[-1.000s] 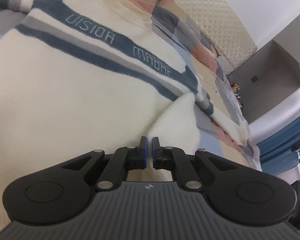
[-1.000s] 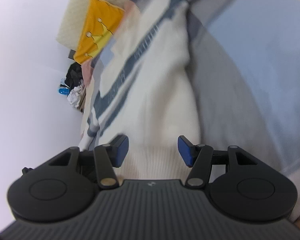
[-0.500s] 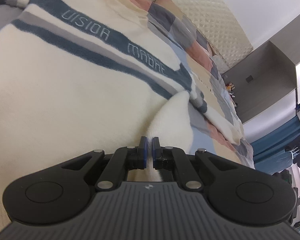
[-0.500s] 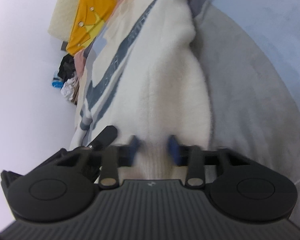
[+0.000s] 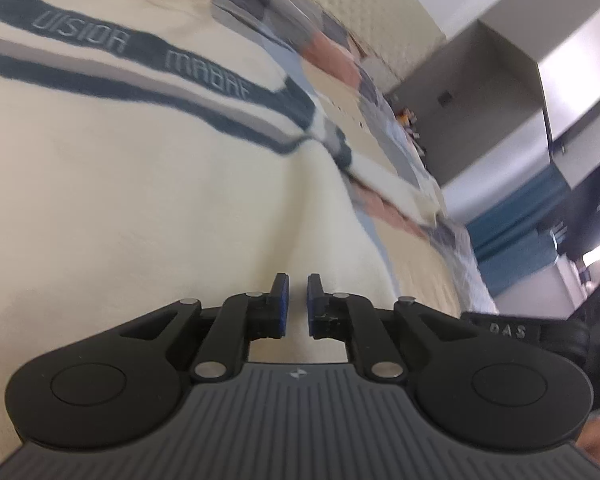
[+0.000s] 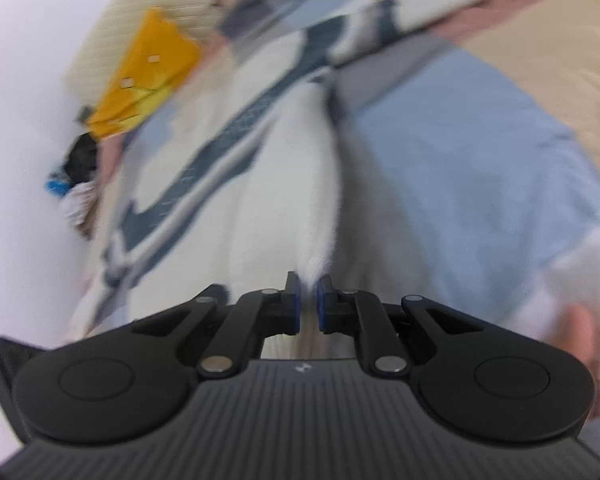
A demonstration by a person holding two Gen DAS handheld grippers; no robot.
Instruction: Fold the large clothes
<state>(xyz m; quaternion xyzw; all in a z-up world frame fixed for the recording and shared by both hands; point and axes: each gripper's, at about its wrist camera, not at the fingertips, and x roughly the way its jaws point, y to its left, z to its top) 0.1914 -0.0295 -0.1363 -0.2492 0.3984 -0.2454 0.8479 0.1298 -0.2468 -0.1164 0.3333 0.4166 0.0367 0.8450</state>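
Note:
A cream sweater (image 5: 140,184) with dark blue and grey chest stripes and lettering lies on a patchwork bedspread (image 5: 332,52). My left gripper (image 5: 294,300) is shut on the sweater's hem, the fabric pinched between its blue pads. In the right wrist view the same sweater (image 6: 276,200) runs away from me as a raised ridge. My right gripper (image 6: 308,304) is shut on the sweater's lower edge, with a fold of cream knit between the pads. This view is blurred by motion.
A yellow cushion (image 6: 148,76) leans on the quilted headboard (image 6: 112,40). Dark clutter (image 6: 76,164) sits beside the bed at the wall. A grey cabinet (image 5: 484,92) and blue curtain (image 5: 516,220) stand past the bed. The bedspread (image 6: 480,184) lies bare right of the sweater.
My right gripper closed from wide open onto the sweater's edge and lifted it. My left gripper stayed shut on the hem and swung, showing more of the room.

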